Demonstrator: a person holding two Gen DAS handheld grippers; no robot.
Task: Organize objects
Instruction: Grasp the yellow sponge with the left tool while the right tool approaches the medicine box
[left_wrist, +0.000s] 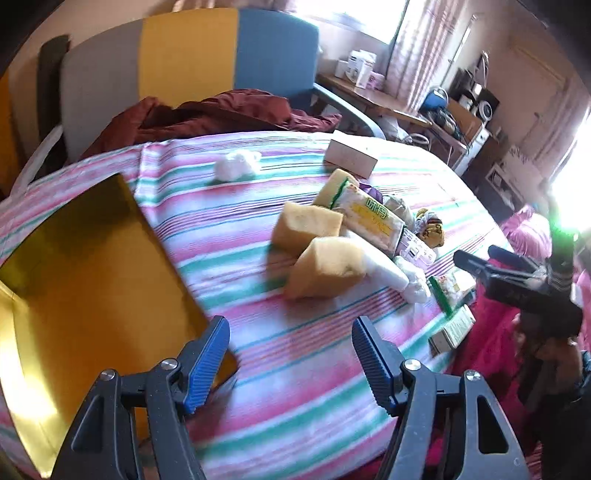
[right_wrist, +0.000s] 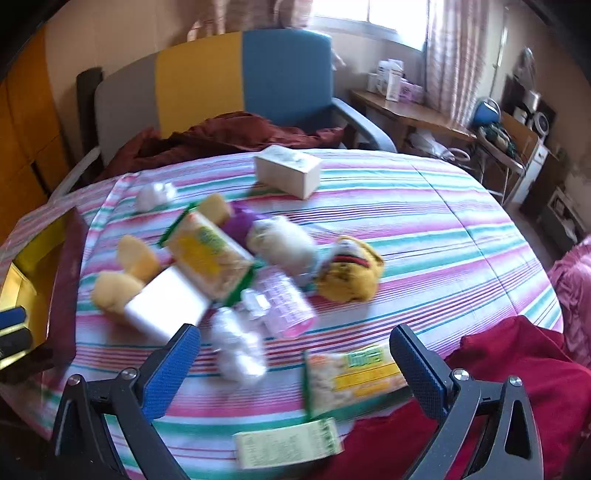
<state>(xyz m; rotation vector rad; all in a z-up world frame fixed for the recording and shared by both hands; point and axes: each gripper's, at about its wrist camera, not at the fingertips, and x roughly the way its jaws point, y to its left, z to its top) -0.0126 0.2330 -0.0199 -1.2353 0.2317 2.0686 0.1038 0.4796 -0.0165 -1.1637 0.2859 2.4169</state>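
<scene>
A pile of objects lies on a striped cloth (left_wrist: 295, 354): yellow sponges (left_wrist: 325, 273), a yellow-green snack pack (left_wrist: 373, 218), a yellow plush toy (right_wrist: 349, 271), a clear pink case (right_wrist: 288, 306) and a white block (right_wrist: 166, 302). A gold tray (left_wrist: 92, 273) sits at the left. My left gripper (left_wrist: 290, 350) is open and empty, above the cloth short of the sponges. My right gripper (right_wrist: 295, 363) is open and empty, above a plastic-wrapped bundle (right_wrist: 238, 350) and a small snack pack (right_wrist: 347, 380). A green-white box (right_wrist: 288, 445) lies near the front edge.
A tissue box (right_wrist: 288, 171) and a white crumpled wad (right_wrist: 155, 195) lie farther back. A grey, yellow and blue chair (right_wrist: 221, 81) holds a dark red garment (right_wrist: 229, 136). Red cloth (right_wrist: 517, 373) lies at the front right.
</scene>
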